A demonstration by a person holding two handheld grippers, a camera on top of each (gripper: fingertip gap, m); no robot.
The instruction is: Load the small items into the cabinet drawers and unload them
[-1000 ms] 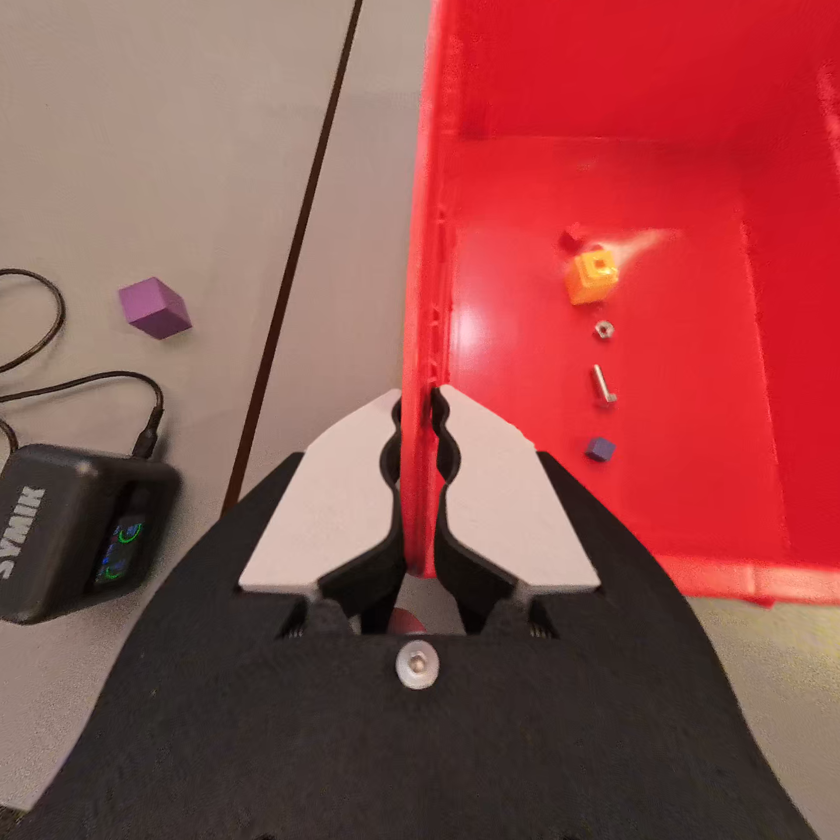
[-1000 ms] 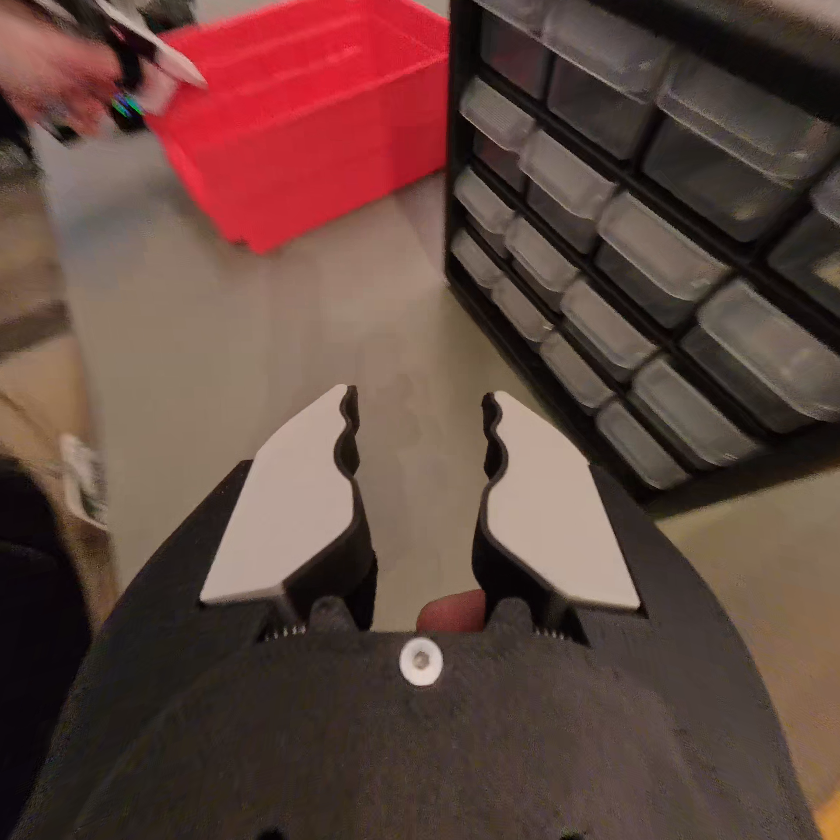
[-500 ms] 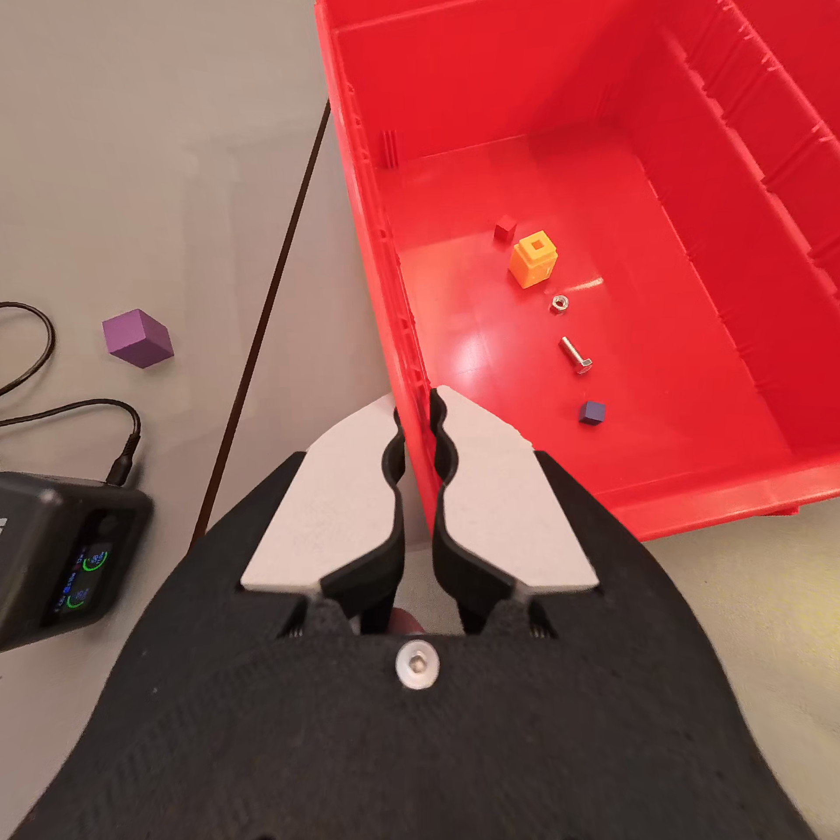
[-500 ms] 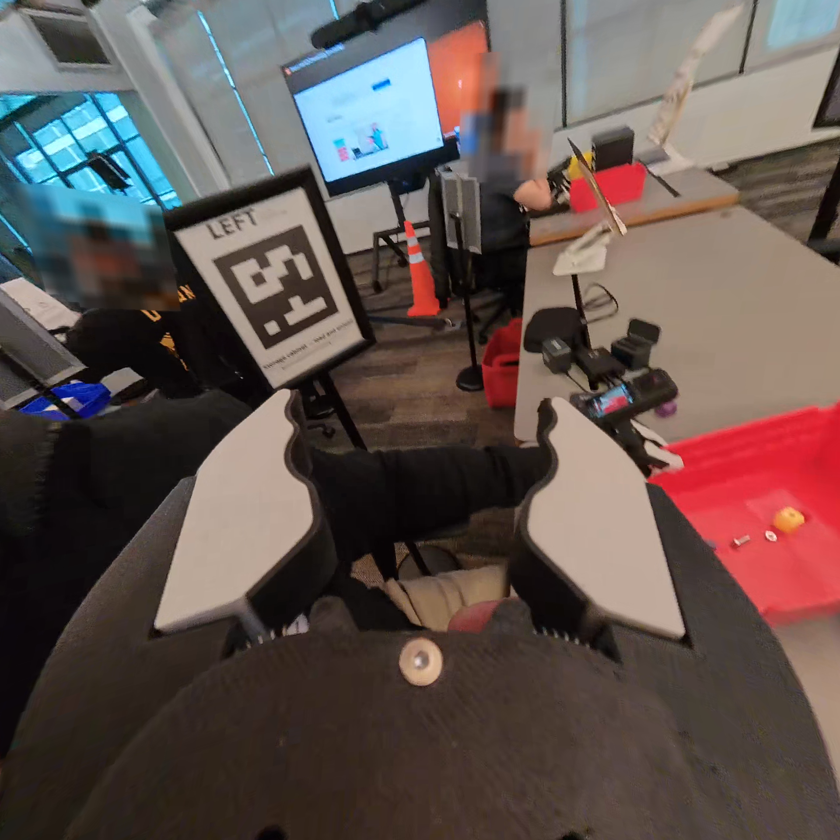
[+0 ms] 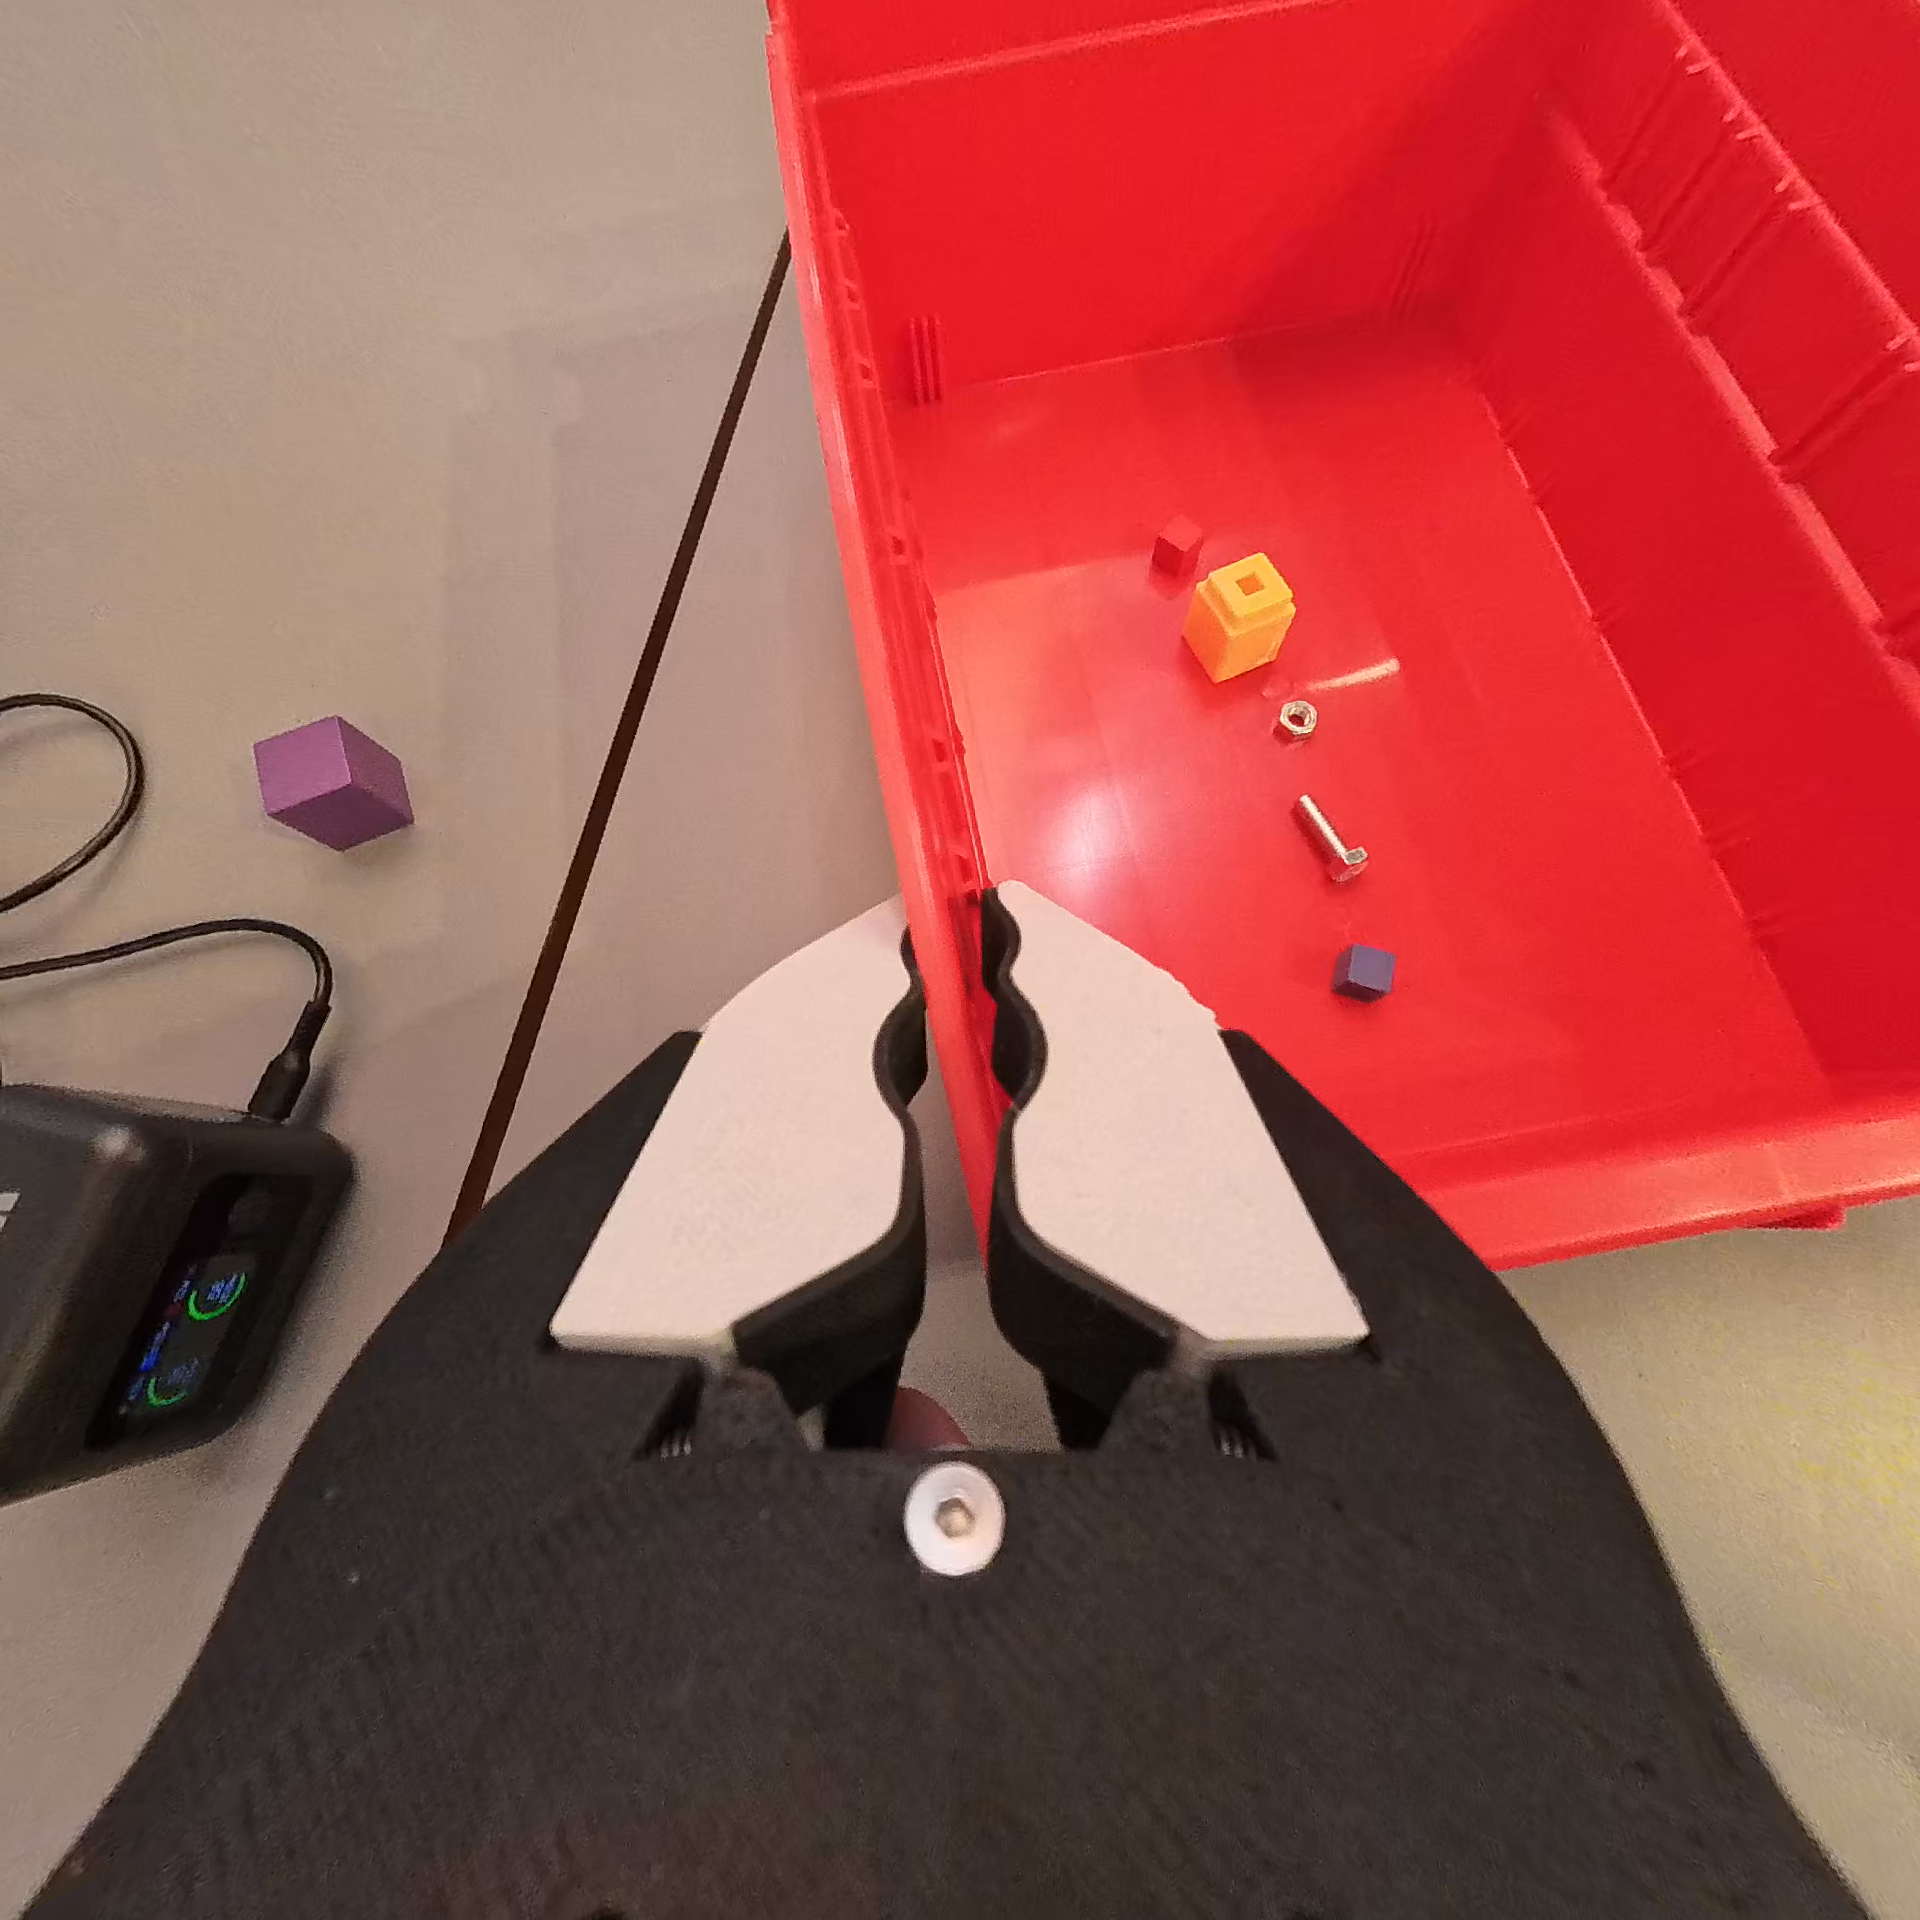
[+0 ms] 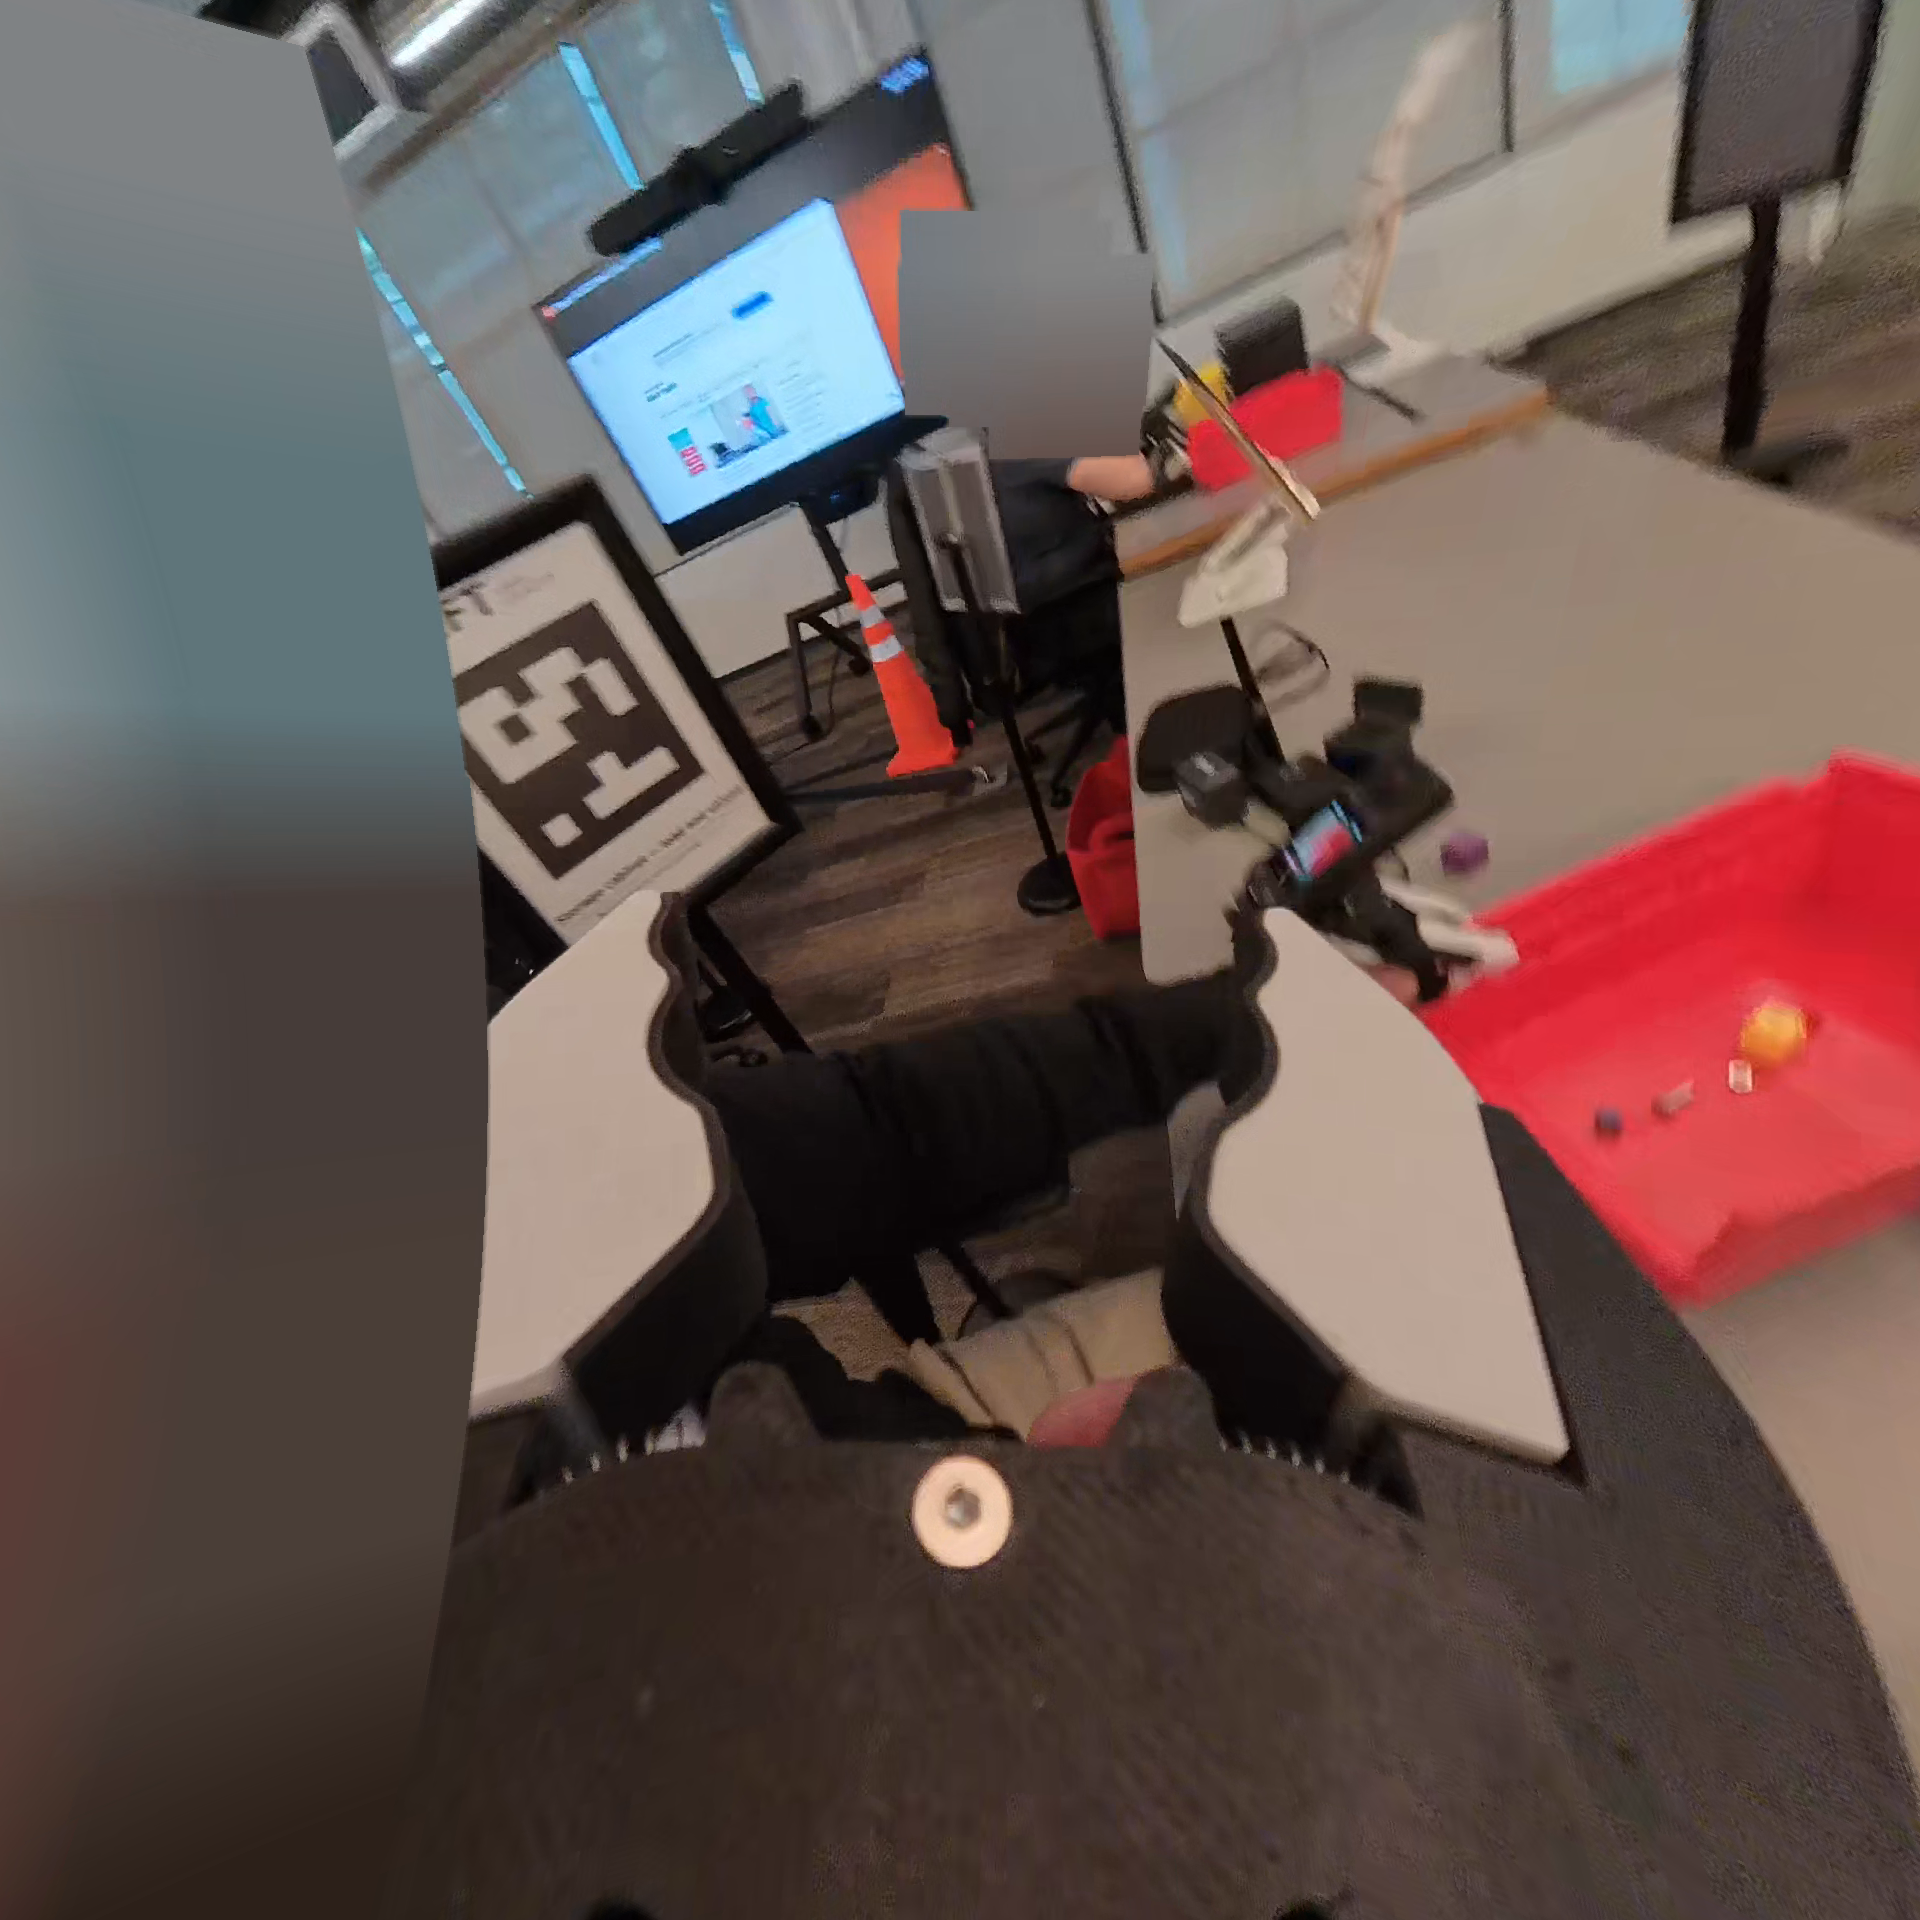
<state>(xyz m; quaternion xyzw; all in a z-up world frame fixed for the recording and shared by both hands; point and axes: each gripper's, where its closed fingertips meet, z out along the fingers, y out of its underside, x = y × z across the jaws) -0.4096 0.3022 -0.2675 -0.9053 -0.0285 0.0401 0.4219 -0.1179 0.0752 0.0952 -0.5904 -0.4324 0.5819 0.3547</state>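
The left gripper has its two fingers nearly together, one on each side of the near left wall of the red bin, so it pinches that wall between them, close to the bin's near corner. Just past the fingertips, on the bin floor, lies a small dark blue cube; beyond it a metal bolt, then a metal nut, then an orange block with a square hole in its top, and farthest a tiny red cube, all roughly in a line and apart from one another. Outside the bin, to the left on the grey table, sits a black battery pack with a lit display and a cable plugged into it; farther out a purple cube rests alone on the table, and a thin dark seam runs across the tabletop up to the bin. The right gripper is spread wide with nothing between its fingers, raised and pointing away from the table toward the room. Beyond its fingers is a black sleeve, then a framed board with a black-and-white square pattern, an orange traffic cone, a seated person, and a lit screen on a stand. The cabinet drawers do not show in either view.
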